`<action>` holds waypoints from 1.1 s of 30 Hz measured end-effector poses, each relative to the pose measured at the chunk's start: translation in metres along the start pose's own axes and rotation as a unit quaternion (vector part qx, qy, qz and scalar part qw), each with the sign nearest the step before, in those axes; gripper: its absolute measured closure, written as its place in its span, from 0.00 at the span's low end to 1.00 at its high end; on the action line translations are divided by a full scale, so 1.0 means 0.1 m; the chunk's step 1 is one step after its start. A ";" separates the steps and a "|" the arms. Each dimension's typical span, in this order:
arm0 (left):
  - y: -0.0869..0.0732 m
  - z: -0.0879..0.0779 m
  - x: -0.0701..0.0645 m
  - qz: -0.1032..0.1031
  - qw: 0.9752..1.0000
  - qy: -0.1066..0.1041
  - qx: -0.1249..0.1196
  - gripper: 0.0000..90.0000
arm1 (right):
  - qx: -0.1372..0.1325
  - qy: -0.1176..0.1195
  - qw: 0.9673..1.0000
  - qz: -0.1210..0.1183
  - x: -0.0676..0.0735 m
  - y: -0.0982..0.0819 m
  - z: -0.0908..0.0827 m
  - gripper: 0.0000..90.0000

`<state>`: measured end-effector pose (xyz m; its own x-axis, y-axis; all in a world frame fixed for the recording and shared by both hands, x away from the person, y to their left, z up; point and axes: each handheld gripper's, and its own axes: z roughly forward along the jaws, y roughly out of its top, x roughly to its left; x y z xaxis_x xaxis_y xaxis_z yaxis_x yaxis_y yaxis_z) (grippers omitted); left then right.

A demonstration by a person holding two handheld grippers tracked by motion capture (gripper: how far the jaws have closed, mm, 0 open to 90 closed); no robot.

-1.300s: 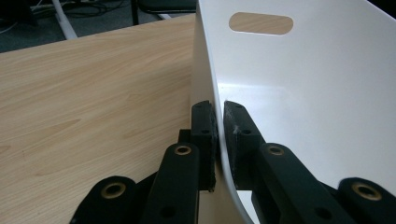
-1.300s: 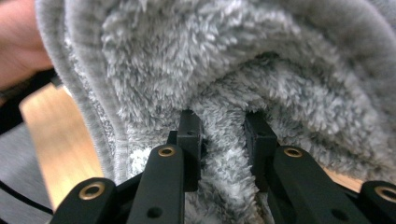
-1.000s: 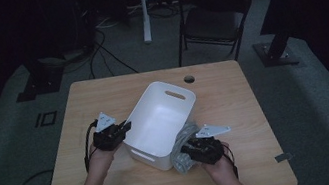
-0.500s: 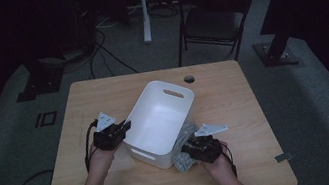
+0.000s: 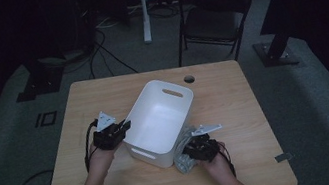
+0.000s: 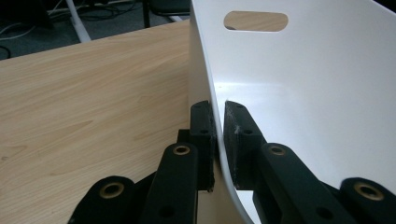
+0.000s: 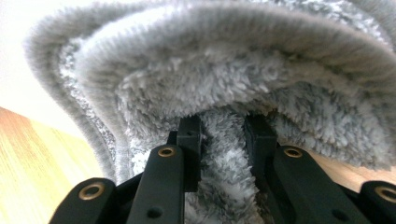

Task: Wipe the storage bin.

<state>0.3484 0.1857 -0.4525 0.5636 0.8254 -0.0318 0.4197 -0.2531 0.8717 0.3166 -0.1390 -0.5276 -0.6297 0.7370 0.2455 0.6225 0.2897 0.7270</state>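
The grey cloth (image 7: pixel 233 88) lies bunched on the table (image 5: pixel 234 96), just beside the near right corner of the white bin (image 5: pixel 159 121), touching its wall. The right gripper (image 5: pixel 194 152) has a fold of the fluffy fabric pinched between its jaws, which stand partly closed with pile squeezed between the pads; that grip looks meant to carry the cloth up and over the rim. The left gripper (image 5: pixel 125 126) is clamped almost fully closed on the bin's left wall, one jaw outside and one inside, probably to steady the light bin so it does not slide or tip. The bin looks empty and stands slantwise near the table's middle.
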 end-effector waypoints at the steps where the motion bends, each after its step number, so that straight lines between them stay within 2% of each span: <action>1: 0.00 0.00 0.00 0.000 1.000 0.001 -0.001 0.91 | 0.001 0.001 1.000 0.001 0.00 0.00 -0.01 0.81; 5: -0.01 0.00 0.00 -0.002 1.000 0.000 -0.002 0.90 | -0.005 0.003 1.000 -0.003 0.04 0.05 -0.08 0.81; 9: 0.00 0.00 -0.01 0.002 1.000 0.004 -0.001 0.90 | -0.037 0.018 0.999 -0.010 0.13 0.13 -0.27 0.81; 14: 0.00 0.00 -0.01 -0.004 1.000 0.008 -0.002 0.91 | -0.085 0.046 0.995 -0.026 0.30 0.21 -0.54 0.81; 18: 0.00 0.00 -0.02 -0.002 1.000 0.006 -0.002 0.91 | -0.104 0.055 0.992 -0.038 0.42 0.22 -0.62 0.81; 21: 0.00 0.00 -0.01 -0.002 1.000 0.001 -0.002 0.91 | -0.104 0.055 0.992 -0.038 0.42 0.21 -0.58 0.81; 24: 0.00 0.00 -0.01 -0.002 1.000 -0.001 -0.001 0.91 | -0.089 0.044 0.994 -0.041 0.41 0.18 -0.50 0.81; 27: 0.00 0.00 -0.01 -0.002 1.000 -0.002 -0.002 0.91 | -0.074 0.043 0.996 -0.035 0.37 0.14 -0.43 0.81; 33: 0.00 0.00 0.00 -0.002 1.000 -0.003 -0.002 0.91 | -0.058 0.036 0.997 -0.036 0.33 0.12 -0.36 0.81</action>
<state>0.3482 0.1854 -0.4529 0.5663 0.8233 -0.0392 0.4192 -0.2467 0.8737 0.2864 -0.1333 -0.4876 -0.7057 0.6692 0.2325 0.5186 0.2644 0.8131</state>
